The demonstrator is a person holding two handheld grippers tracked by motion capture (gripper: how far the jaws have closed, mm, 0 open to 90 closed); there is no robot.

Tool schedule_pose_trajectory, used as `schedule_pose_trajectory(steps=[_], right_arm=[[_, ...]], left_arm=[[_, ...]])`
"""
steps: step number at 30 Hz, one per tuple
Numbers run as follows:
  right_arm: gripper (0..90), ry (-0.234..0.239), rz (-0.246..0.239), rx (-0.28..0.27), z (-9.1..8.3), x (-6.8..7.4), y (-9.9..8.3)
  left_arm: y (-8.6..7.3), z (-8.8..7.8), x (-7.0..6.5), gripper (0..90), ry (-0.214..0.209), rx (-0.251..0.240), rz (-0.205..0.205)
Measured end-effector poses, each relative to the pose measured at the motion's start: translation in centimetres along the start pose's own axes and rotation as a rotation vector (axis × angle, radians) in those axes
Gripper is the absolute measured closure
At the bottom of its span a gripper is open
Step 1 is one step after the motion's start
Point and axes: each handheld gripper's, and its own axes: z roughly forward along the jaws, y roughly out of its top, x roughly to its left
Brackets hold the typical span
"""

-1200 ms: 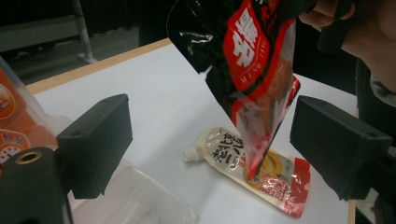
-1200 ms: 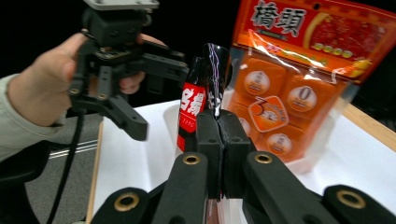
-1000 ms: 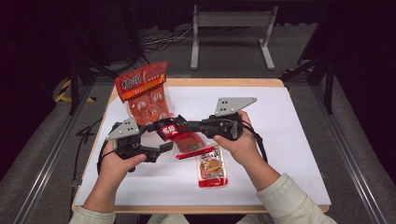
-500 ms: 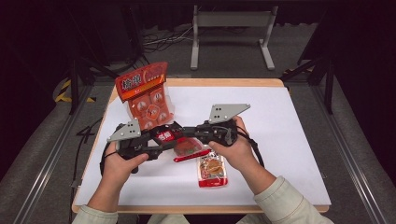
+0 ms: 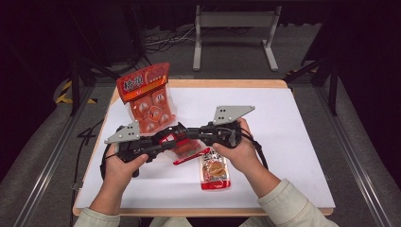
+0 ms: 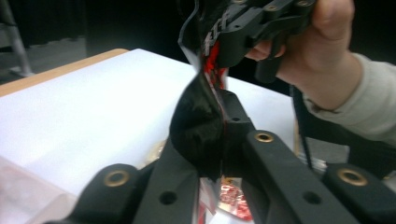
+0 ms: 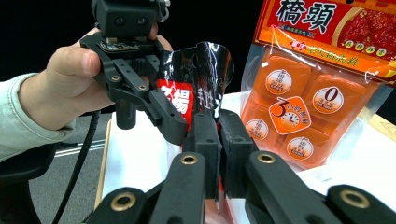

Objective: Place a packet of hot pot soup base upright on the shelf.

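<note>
Both hand-held grippers, left (image 5: 166,140) and right (image 5: 185,135), clench the small sachet (image 7: 196,88) mid-desk; tearing it apart seems next.

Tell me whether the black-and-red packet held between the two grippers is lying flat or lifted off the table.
Lifted. The black-and-red packet is pinched by the left gripper and right gripper, hanging above the table.

Black-and-red packet (image 7: 194,95), orange bag (image 5: 147,97) with red header, white table (image 5: 293,142), black claws
</note>
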Motion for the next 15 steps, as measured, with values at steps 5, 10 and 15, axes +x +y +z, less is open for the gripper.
schedule_pose_trajectory(steps=[5,10,15], right_arm=[[82.7,-0.003,0.000,-0.003,-0.06,-0.06,0.02],[77.5,-0.013,0.004,-0.004,-0.42,-0.16,0.05],[64.0,-0.005,0.058,-0.011,-0.81,-0.61,-0.09]], left_arm=[[0.27,-0.18,-0.34,89.4,0.001,0.006,0.012],[0.36,-0.44,-0.34,89.5,0.001,0.006,0.011],[0.62,-0.94,-0.36,89.6,0.015,0.009,0.020]])
